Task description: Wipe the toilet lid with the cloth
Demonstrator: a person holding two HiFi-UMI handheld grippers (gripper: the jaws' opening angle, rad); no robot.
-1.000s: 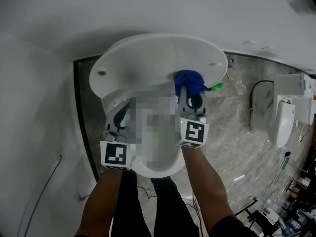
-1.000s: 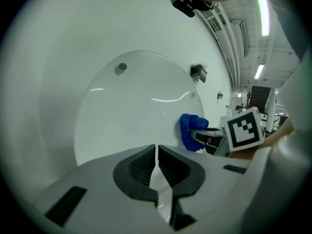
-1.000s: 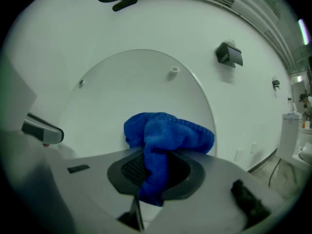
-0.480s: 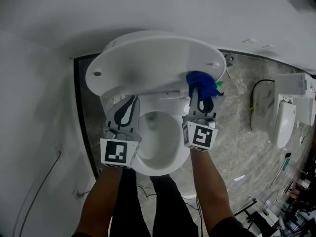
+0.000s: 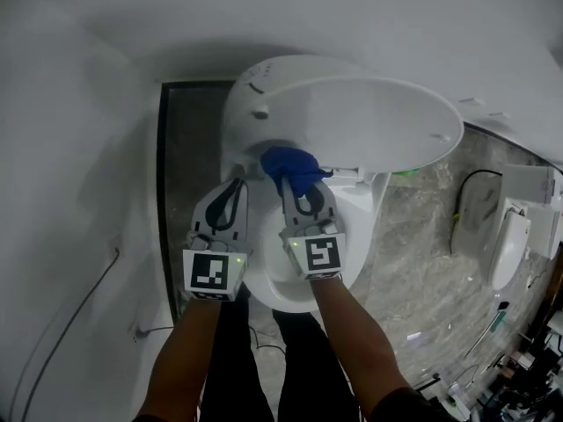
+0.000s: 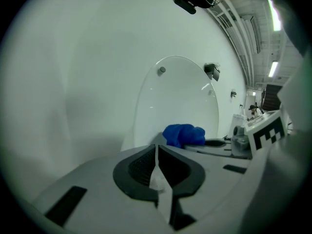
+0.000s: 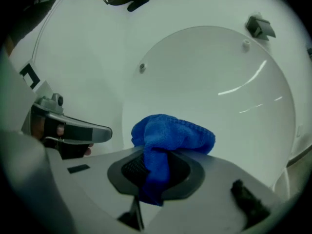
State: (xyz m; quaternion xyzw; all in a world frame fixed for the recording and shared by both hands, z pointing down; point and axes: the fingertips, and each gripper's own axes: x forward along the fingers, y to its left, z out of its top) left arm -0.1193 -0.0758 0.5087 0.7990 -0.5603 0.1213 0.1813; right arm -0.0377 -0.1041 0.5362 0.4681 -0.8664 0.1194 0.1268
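Seen from above, a plain white wall (image 5: 79, 148) fills the left side, with a thin dark cable (image 5: 66, 323) running down it and a narrow dark grey floor strip (image 5: 189, 148) just to its right. Next comes the grey plastic left gripper (image 5: 234, 185), held out on a bare forearm (image 5: 189, 350). Its jaws are pressed together with nothing between them, and they point at the near left rim of the white ceramic toilet bowl (image 5: 359, 227). Just beside it on the right, the grey plastic right gripper (image 5: 301, 190) is pinching a bunched bright blue terry cloth (image 5: 293, 167). A fold of the cloth hangs down between the jaw pads and the rest bulges out past the tips. The cloth sits at the far left of the bowl, close under the lower left edge of the raised white oval plastic toilet lid (image 5: 369, 121), near the hinge. Whether it touches the lid is not clear. The lid stands open and spreads to the right above the bowl. Further right lies grey marbled stone floor (image 5: 422, 236), and at the far right edge stands a separate white fixture (image 5: 506, 231), well apart from the toilet.
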